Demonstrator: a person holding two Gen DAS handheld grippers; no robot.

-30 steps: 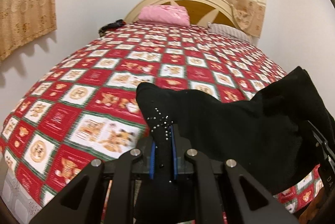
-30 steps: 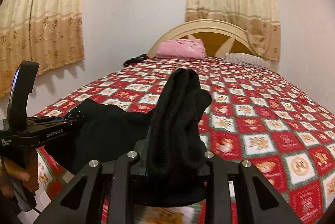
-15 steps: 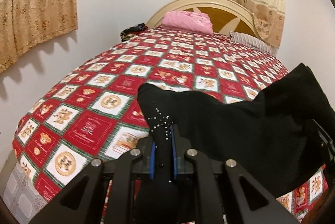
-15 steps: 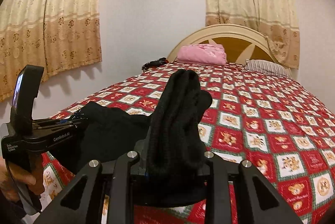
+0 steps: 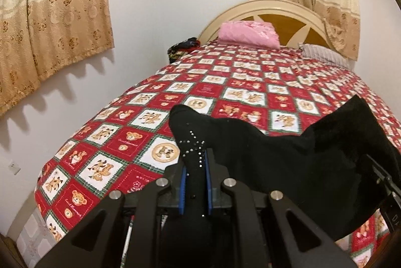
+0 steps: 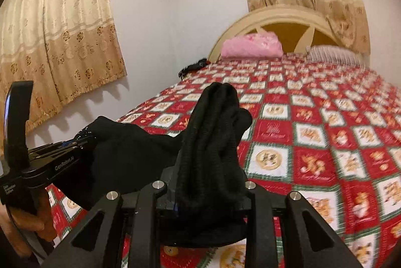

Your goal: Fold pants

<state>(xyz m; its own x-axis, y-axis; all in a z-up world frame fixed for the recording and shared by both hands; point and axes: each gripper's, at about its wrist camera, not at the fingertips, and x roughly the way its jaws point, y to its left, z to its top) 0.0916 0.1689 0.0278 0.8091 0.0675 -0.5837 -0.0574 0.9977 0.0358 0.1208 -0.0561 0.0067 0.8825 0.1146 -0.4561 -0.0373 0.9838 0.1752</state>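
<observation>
The left gripper [image 5: 195, 182] is clamped tight on one corner of the black knit pants [image 5: 288, 162], where small silver studs form a cross. The right gripper [image 6: 208, 192] pinches a thick bunched fold of the same pants [image 6: 213, 132], its jaws only partly closed around the cloth. The fabric hangs stretched between both, above the red and white teddy-bear bedspread [image 5: 225, 92]. Compared with one second ago, both views have swung so the wall and the beige flowered curtain [image 6: 62, 42] fill more at 9 o'clock. In the right wrist view the left gripper [image 6: 75, 142] is at 9 o'clock, with the pants spreading from it toward 3 o'clock.
</observation>
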